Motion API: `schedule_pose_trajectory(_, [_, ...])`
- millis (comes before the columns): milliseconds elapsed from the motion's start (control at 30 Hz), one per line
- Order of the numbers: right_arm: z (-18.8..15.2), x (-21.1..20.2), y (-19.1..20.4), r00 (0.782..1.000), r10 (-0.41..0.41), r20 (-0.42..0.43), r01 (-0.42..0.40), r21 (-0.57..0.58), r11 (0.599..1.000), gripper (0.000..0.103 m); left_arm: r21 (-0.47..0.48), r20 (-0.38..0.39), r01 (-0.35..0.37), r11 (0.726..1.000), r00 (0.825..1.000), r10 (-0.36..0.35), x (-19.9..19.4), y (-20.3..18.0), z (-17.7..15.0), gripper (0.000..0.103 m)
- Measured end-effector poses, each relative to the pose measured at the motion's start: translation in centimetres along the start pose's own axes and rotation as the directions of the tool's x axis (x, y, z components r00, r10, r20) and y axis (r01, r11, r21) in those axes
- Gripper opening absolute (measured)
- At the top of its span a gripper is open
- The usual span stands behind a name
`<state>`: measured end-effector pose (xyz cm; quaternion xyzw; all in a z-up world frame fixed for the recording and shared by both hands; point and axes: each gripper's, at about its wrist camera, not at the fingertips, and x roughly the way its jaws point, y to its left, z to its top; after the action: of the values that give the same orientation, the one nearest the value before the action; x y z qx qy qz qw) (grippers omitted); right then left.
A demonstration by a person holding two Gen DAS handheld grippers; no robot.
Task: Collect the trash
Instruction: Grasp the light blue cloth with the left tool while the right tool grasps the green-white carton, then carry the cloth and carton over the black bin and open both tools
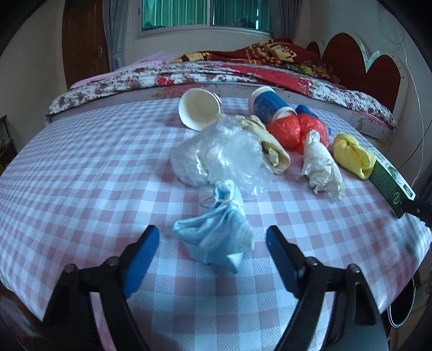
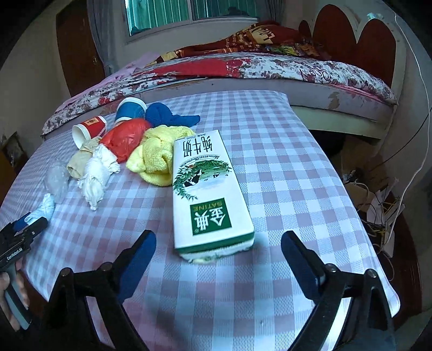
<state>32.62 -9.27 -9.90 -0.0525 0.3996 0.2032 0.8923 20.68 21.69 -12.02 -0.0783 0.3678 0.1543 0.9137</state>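
Pink-and-white checked cloth covers the table (image 2: 283, 167), which is set against a bed with a floral quilt (image 2: 297, 68) below a window with green blinds (image 1: 205, 12). "SATINE" and Chinese characters are printed on the milk carton (image 2: 208, 194), which lies flat ahead of the right gripper (image 2: 218, 247), jaws spread wide, pads not touching. "GenRobot.AI" is read on the left gripper (image 1: 212, 241), whose open jaws flank a crumpled blue mask (image 1: 216, 235) without contact.
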Motion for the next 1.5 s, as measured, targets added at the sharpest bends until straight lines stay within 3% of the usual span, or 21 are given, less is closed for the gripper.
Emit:
schedule_pose_trajectory(33, [0.1,0.3,-0.1,1.000,0.007,-0.007,-0.007,0.008,1.000,0.087,0.004,-0.003,-0.005,1.000,1.000,0.005,0.1,0.0,0.0,0.072])
schedule_pose_trajectory(100, [0.2,0.8,-0.3,1.000,0.023,-0.014,-0.023,0.026,0.999,0.079,-0.001,-0.011,0.005,1.000,1.000,-0.005,0.3,0.2,-0.2,0.054])
schedule_pose_trajectory(233, [0.2,1.0,0.0,1.000,0.019,-0.010,-0.019,0.012,1.000,0.059,-0.013,-0.010,0.019,1.000,1.000,-0.019,0.2,0.5,-0.1,0.046])
schedule_pose_trajectory(400, [-0.2,0.2,0.6,1.000,-0.008,0.013,0.008,-0.026,1.000,0.058,-0.025,0.023,0.033,0.999,0.999,-0.032,-1.2,0.1,-0.1,0.041])
schedule_pose_trajectory(633, [-1.0,-2.9,-0.7,0.996,-0.027,0.080,0.026,0.015,1.000,0.057,-0.009,0.065,0.054,0.998,0.996,-0.054,-3.5,-1.4,0.0,0.040])
schedule_pose_trajectory(933, [-3.5,-8.1,-3.2,0.990,-0.062,0.128,0.055,0.055,0.997,0.057,0.086,0.111,0.118,0.989,0.986,-0.127,-6.2,-6.5,-0.4,0.040])
schedule_pose_trajectory(1233, [-6.6,-12.7,-7.5,0.979,-0.130,0.158,0.111,0.125,0.986,0.057,0.181,0.098,0.208,0.961,0.969,-0.228,-7.5,-12.5,-1.3,0.037])
schedule_pose_trajectory(1500, [-9.6,-15.8,-11.6,0.967,-0.200,0.156,0.169,0.192,0.967,0.057,0.275,0.076,0.293,0.916,0.943,-0.324,-9.1,-18.5,-2.3,0.035])
